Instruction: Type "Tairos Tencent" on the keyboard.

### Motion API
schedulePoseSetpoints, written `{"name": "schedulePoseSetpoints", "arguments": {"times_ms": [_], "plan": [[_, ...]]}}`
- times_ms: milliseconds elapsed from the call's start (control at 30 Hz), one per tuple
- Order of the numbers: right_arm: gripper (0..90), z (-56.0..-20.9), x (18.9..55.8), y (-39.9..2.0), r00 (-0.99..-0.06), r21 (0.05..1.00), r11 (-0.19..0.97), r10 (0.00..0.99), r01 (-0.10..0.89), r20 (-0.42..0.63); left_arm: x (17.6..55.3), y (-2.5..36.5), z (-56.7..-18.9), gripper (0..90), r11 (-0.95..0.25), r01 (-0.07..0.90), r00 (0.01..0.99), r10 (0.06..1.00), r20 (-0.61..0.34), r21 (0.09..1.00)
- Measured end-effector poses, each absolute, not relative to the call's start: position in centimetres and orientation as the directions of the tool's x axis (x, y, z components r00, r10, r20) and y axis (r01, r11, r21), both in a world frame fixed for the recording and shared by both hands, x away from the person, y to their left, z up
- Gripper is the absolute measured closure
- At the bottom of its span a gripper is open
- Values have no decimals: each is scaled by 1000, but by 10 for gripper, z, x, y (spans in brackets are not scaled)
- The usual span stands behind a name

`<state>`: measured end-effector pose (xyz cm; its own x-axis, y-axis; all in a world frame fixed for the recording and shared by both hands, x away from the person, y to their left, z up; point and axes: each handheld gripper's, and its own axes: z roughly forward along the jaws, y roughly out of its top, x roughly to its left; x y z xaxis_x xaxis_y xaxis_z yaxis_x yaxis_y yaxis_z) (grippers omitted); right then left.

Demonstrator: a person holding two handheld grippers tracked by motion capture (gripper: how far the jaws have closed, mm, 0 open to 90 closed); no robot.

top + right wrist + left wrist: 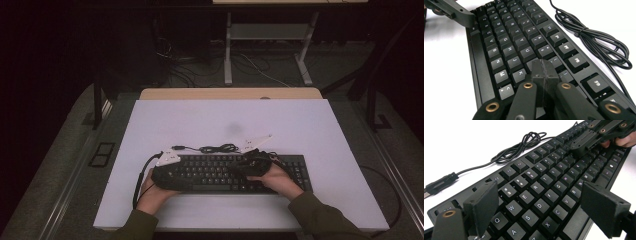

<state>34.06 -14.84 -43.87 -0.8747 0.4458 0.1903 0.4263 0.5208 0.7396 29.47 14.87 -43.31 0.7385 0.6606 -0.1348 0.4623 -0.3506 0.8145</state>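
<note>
A black keyboard (220, 172) lies across the near part of the white table top (225, 120). My left gripper (167, 176) hovers over its left end. In the left gripper view the left gripper (544, 207) stands open, its pads (484, 202) wide apart above the letter keys (554, 182), with nothing between them. My right gripper (250, 165) is over the middle of the keyboard. Its shut tips (544, 71) rest down among the keys beside K (520, 75). The right gripper (584, 145) also shows from the left gripper's camera, low on the keys.
The keyboard's black cable (217, 148) lies coiled just behind it, ending in a USB plug (441, 182). A wooden table edge (230, 93) runs along the back. Beyond it a metal desk frame (270, 45) and loose cables sit on the dark floor.
</note>
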Motion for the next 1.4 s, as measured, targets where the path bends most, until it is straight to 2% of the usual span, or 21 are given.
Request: {"name": "schedulePoseSetpoints", "arguments": {"times_ms": [133, 333, 667, 733, 867, 1400], "plan": [[890, -437, 340, -149, -873, 745, 514, 450, 425, 188, 295, 149, -433, 151, -351, 461, 738, 662, -133, 815], [818, -435, 340, -150, -874, 756, 501, 449, 420, 187, 294, 151, -433, 159, -349, 461, 737, 663, -133, 816], [501, -431, 342, -156, -855, 788, 437, 476, 434, 208, 291, 156, -431, 227, -349, 467, 732, 668, -134, 813], [436, -431, 343, -157, -851, 794, 427, 483, 433, 205, 290, 157, -431, 264, -348, 471, 729, 670, -136, 811], [370, -430, 343, -158, -847, 800, 413, 490, 435, 207, 289, 161, -431, 356, -357, 474, 730, 671, -133, 805], [316, -432, 345, -160, -833, 807, 395, 516, 439, 201, 292, 169, -432, 790, -365, 496, 724, 675, -143, 788]]}}
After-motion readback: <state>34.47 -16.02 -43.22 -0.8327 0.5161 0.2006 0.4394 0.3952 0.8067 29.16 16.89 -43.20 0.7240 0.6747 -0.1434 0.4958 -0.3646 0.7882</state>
